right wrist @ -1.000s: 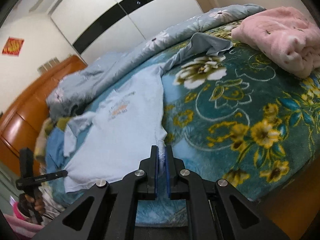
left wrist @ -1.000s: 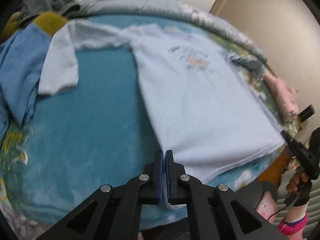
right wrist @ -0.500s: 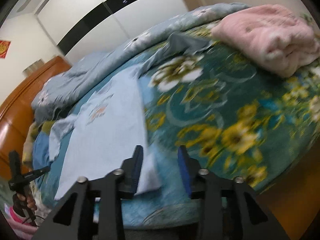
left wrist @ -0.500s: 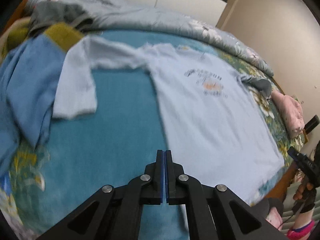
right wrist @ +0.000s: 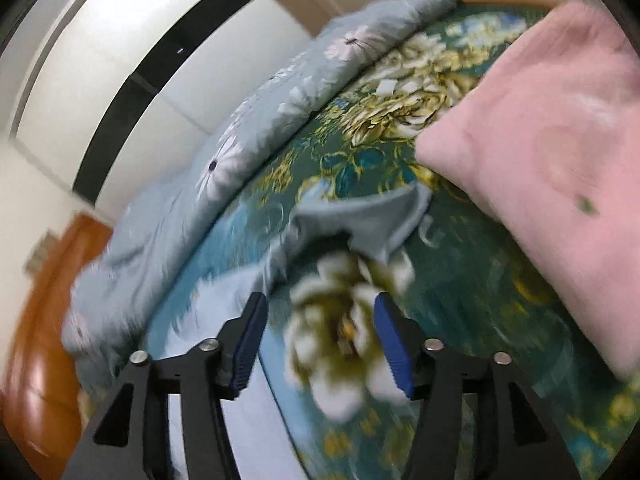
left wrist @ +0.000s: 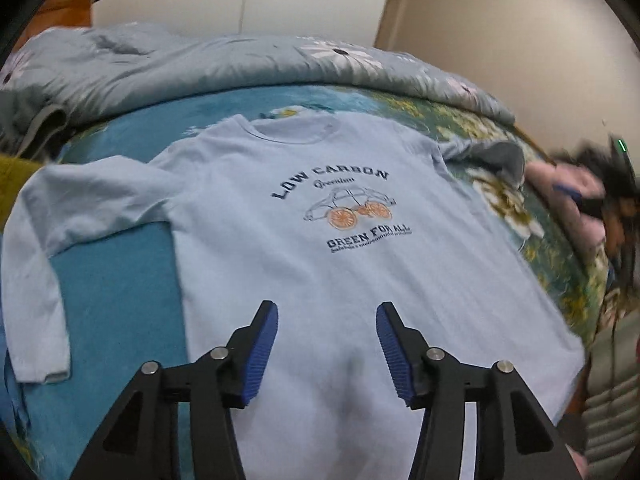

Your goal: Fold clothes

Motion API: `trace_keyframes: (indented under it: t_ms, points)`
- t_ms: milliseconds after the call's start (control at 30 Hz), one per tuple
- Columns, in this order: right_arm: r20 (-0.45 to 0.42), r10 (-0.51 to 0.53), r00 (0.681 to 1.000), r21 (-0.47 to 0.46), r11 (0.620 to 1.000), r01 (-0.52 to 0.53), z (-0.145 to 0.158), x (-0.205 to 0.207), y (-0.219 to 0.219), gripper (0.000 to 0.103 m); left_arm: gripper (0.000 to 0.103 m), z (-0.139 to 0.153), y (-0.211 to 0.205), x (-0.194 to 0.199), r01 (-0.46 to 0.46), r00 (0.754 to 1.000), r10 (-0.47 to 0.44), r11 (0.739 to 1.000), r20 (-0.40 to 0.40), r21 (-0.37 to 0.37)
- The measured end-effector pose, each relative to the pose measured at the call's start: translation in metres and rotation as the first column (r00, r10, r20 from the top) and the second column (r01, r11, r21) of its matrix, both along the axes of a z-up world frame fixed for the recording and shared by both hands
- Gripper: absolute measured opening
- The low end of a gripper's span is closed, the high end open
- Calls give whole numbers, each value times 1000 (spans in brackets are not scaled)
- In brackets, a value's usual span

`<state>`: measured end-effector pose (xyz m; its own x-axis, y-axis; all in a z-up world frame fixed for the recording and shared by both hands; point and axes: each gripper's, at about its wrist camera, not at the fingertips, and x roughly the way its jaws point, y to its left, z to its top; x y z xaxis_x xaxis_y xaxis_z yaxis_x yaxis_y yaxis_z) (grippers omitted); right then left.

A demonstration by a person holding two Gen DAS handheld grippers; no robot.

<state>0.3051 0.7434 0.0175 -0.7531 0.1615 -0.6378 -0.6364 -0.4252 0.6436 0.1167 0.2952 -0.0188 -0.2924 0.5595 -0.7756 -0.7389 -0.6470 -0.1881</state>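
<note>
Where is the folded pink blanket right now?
In the right wrist view the pink blanket lies at the upper right on the floral bedspread, just beyond the shirt's crumpled grey-blue sleeve; the left wrist view shows it blurred at the bed's right edge.

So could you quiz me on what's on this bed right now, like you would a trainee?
1. True or false: the light blue shirt lies print side up on the floral bedspread.
2. Which sleeve is stretched out flat in the left tool's view: the one on the picture's left or right?
3. Multiple choice: the left tool is A) clamped on the hem, B) open with nothing gripped, C) holding the pink blanket.

Key: 1 true; 2 left; 3 B.
</note>
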Motion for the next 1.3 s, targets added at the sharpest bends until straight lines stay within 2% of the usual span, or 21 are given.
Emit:
trace_keyframes:
  t_ms: [67, 100, 167, 233, 367, 400, 433, 500, 633, 667, 733, 767, 800, 867, 933, 1000, 1100, 1167, 1233, 1300]
  points:
    - [-39, -56, 998, -96, 994, 52, -9, -10, 20, 58, 57, -7, 0, -3, 1, 1000, -1, 1000, 14, -9]
    - [-57, -100, 993, -174, 981, 88, -19, -16, 32, 58, 57, -10, 0, -5, -1, 1000, 1, 1000, 22, -14]
    - [-86, -143, 986, -244, 963, 118, -29, -23, 43, 58, 57, -16, 1, -10, -12, 999, 13, 1000, 42, -21]
    - [-89, -189, 978, -266, 951, 160, -35, -29, 55, 58, 57, -20, 1, -13, -19, 998, 20, 1000, 58, -26]
    - [29, -256, 966, -281, 926, 254, -49, -37, 71, 57, 57, -23, 2, -15, -19, 998, 21, 999, 64, -30]
    - [39, -257, 966, -279, 925, 257, -51, -39, 74, 45, 57, -23, 2, -16, -17, 998, 19, 999, 63, -31]
    - [50, -255, 966, -274, 926, 259, -53, -41, 76, 25, 57, -24, 2, -16, -15, 998, 18, 999, 64, -33]
    - [71, -227, 971, -229, 944, 238, -48, -49, 80, 9, 57, -24, 3, -16, -14, 998, 17, 999, 64, -36]
    - [-29, -136, 990, -65, 989, 134, 3, -66, 87, 8, 58, -24, 3, -17, -14, 998, 16, 999, 64, -36]
    - [-73, -88, 993, 29, 996, 90, 24, -69, 85, 8, 58, -25, 3, -17, -14, 998, 17, 999, 66, -34]
    - [-140, 52, 989, 232, 972, -18, 61, -70, 71, 8, 58, -25, 2, -17, -14, 998, 17, 999, 66, -33]
    - [-127, 101, 987, 306, 950, -58, 68, -70, 63, 8, 58, -25, 3, -17, -14, 998, 16, 999, 66, -34]
    - [-67, 138, 988, 365, 925, -105, 68, -68, 52, 8, 58, -26, 3, -17, -14, 998, 16, 999, 64, -36]
    - [76, 154, 985, 374, 912, -171, 49, -70, 45, 8, 60, -26, 5, -17, -11, 998, 14, 999, 60, -39]
    - [258, 124, 958, 341, 916, -210, 12, -70, 44, 8, 61, -26, 6, -16, -10, 998, 12, 999, 56, -43]
    - [342, 120, 932, 277, 935, -222, -21, -63, 46, 9, 61, -25, 5, -15, -8, 998, 11, 999, 55, -46]
    - [389, 106, 915, 268, 937, -223, -36, -53, 43, 12, 61, -25, 4, -15, -8, 998, 11, 999, 60, -44]
    - [399, 85, 913, 279, 937, -209, -33, -48, 43, 20, 61, -26, 4, -15, -9, 998, 12, 999, 61, -43]
    - [393, 27, 919, 344, 923, -174, -18, -40, 37, 39, 62, -26, 5, -14, -9, 998, 12, 999, 57, -47]
    - [371, -13, 929, 406, 902, -150, -3, -36, 29, 42, 63, -26, 7, -15, -7, 999, 10, 999, 52, -50]
